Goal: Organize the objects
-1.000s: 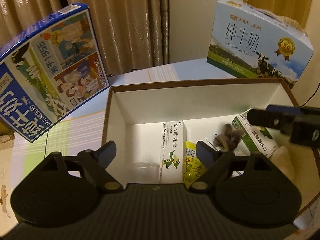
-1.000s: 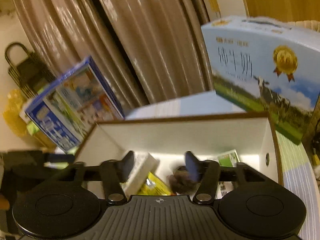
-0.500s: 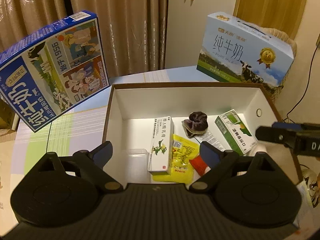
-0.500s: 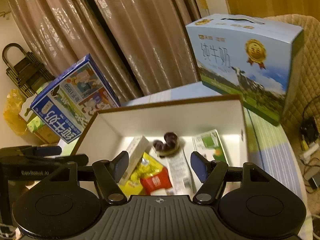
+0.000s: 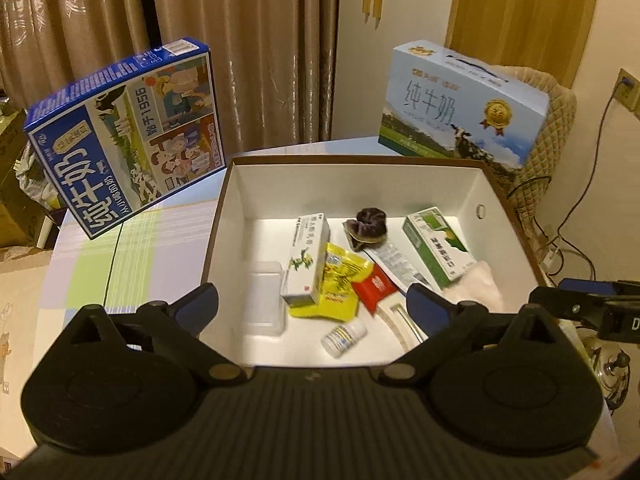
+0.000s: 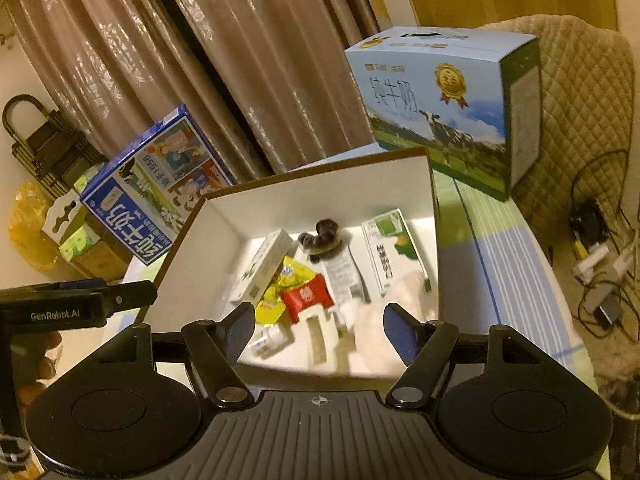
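An open white box with a brown rim [image 5: 234, 200] [image 6: 188, 240] sits on the table and holds several items: a white-and-green carton [image 5: 306, 258], a yellow packet [image 5: 340, 284], a red packet [image 5: 374, 286], a dark scrunchie [image 5: 370, 220], a green-and-white carton [image 5: 434, 246], a clear plastic case [image 5: 264, 296], a small white bottle [image 5: 344, 334] and a pink cloth [image 5: 478, 284]. My left gripper [image 5: 312, 308] is open and empty above the box's near edge. My right gripper [image 6: 320, 330] is open and empty above the box's near side.
A blue milk carton box [image 5: 120, 136] leans at the table's left back. A light-blue milk case [image 5: 464, 108] stands at the right back. Curtains hang behind. A quilted chair [image 6: 580, 100] and cables [image 6: 600, 272] lie to the right.
Both grippers have pulled back and up from the box, so more of its contents show. Both stay open and empty.
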A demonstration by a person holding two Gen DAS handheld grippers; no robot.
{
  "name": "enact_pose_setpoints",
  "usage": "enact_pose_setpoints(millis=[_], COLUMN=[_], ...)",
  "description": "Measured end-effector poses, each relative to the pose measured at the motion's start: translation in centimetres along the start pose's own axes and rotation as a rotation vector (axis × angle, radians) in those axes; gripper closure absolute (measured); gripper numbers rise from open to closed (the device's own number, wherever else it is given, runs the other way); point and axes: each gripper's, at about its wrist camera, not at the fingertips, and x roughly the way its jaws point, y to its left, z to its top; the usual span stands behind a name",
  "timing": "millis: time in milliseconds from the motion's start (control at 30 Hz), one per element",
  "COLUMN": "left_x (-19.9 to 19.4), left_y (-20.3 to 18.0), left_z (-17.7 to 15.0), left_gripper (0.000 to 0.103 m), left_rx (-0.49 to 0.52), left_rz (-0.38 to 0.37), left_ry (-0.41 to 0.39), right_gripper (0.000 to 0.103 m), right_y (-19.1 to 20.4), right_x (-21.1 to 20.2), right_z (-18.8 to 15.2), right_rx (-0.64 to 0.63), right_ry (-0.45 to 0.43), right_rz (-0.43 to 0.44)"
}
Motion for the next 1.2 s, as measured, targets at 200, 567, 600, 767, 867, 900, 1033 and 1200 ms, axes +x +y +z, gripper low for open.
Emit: enact_pose_setpoints(millis=[200, 567, 600, 767, 867, 900, 1033, 1200], left_x=[-3.4, -8.8, -9.2, -11.0, -12.0, -12.4, -13.8, -15.1], left_y=[-1.2, -3.3, -3.5, -3.9, -4.1, -4.2, -4.5, -4.6], left_z=[-2.0, -7.6, -8.2, -10.9, -12.2, -12.7, -14.1, -15.5], left_gripper=[0.001, 0.001, 0.001, 0.001, 0.001, 0.001, 0.001, 0.001], left_rx=[-0.005, -0.04, -0.047, -0.089, -0.108, -0.114, -0.119, -0.116], left_rz=[0.01, 0.069, 0.082, 0.119, 0.138, 0.141, 0.141, 0.115], left_ry=[-0.014, 0.007, 0.01, 0.035, 0.046, 0.051, 0.06, 0.066], right_gripper=[0.034, 0.034, 0.034, 0.034, 0.034, 0.034, 0.034, 0.034], right_y=[1.4, 2.7, 2.8, 2.9, 3.1, 3.2, 3.6, 4.4], right_x=[-2.5, -6.1, -6.3, -7.6, -8.4, -8.7, -9.8, -11.3], right_z=[-1.9, -6.1, -6.4, -8.0, -8.9, -9.2, -10.3, -11.7], right_rx=[-0.016, -0.129, -0.134, -0.175, -0.195, -0.199, -0.207, -0.214], right_ry=[0.026, 0.086, 0.091, 0.114, 0.125, 0.128, 0.137, 0.139], right_rz=[-0.016, -0.004, -0.005, 0.017, 0.035, 0.038, 0.042, 0.042])
